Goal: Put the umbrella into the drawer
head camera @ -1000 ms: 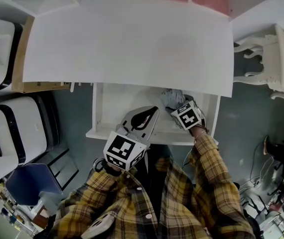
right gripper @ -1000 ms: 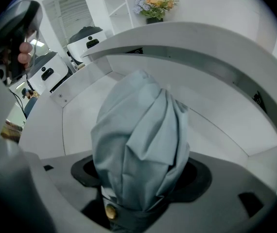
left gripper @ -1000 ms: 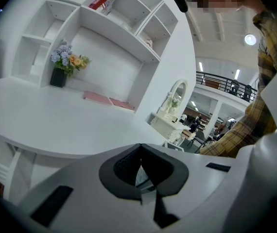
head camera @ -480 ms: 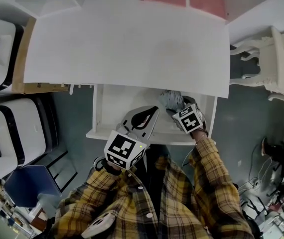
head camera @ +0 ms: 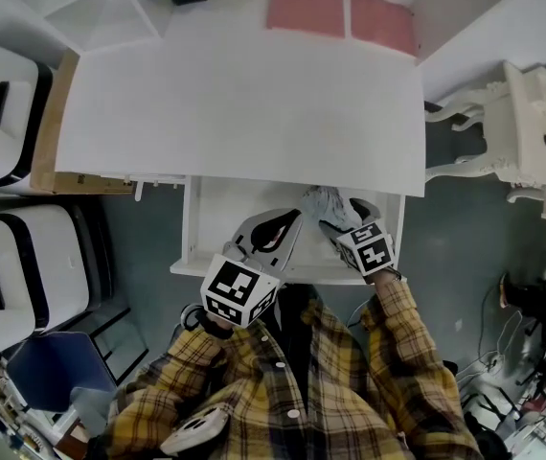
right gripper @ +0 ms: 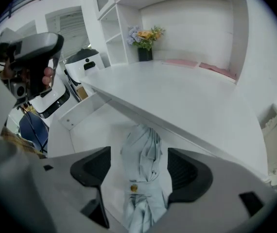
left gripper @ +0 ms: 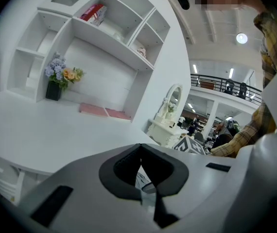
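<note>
- Vs 1 s ago: R gripper (right gripper: 139,168) jaws now apart, no longer clamped on umbrella (right gripper: 139,149).
- Umbrella lies in open drawer (head camera: 225,209), centre frame, below desk (head camera: 244,94).
- L gripper (left gripper: 141,171) jaws together, empty.
- Judgement: back R out straight, pads clear of fabric.

Pale blue-grey umbrella (right gripper: 141,176), white drawer (head camera: 217,209), yellow plaid sleeve (head camera: 409,353)

Left hand-held gripper (left gripper: 141,165) closed — right hand-held gripper (right gripper: 139,168) parted.
</note>
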{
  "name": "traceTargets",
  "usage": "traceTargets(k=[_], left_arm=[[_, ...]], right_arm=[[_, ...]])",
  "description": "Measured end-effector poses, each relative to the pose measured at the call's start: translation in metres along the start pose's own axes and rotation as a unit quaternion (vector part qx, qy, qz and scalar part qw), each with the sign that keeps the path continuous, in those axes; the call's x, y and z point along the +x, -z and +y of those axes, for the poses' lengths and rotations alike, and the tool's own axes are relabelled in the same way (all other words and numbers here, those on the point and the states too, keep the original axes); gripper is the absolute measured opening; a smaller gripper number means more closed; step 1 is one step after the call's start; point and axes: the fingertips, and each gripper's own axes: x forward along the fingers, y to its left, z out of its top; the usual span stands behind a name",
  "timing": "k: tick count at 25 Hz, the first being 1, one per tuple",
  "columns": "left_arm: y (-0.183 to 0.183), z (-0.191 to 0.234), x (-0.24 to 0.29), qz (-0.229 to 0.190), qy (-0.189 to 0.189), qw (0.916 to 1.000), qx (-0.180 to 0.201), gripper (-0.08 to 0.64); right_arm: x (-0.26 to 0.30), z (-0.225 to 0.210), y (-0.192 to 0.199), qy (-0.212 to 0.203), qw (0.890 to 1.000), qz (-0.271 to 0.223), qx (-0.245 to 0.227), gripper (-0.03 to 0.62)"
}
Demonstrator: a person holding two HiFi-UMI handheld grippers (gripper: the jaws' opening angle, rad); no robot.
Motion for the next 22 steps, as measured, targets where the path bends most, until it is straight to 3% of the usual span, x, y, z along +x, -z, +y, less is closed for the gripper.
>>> traceTargets(k=[12,18,22], left_arm=[[-0.052,-0.006,-0.02,-0.043,-0.012,0.9986,0.028,0.018],[-0.083,-0.007,-0.033,-0.07,-0.019,0.996,0.052,0.018],[-0.107,-0.012,-0.042,-0.092,-0.018,0.9935,0.064,0.018]], right_arm=[[-0.082,0.031,-0.085,-0.04,0.99,-0.136,0.02,0.348],[-0.128,0.053,-0.138,-0.07,0.976,-0.207,-0.002,0.348],[-0.168,0.069,-0.174,-0.083,0.96,-0.267,-0.016,0.348]])
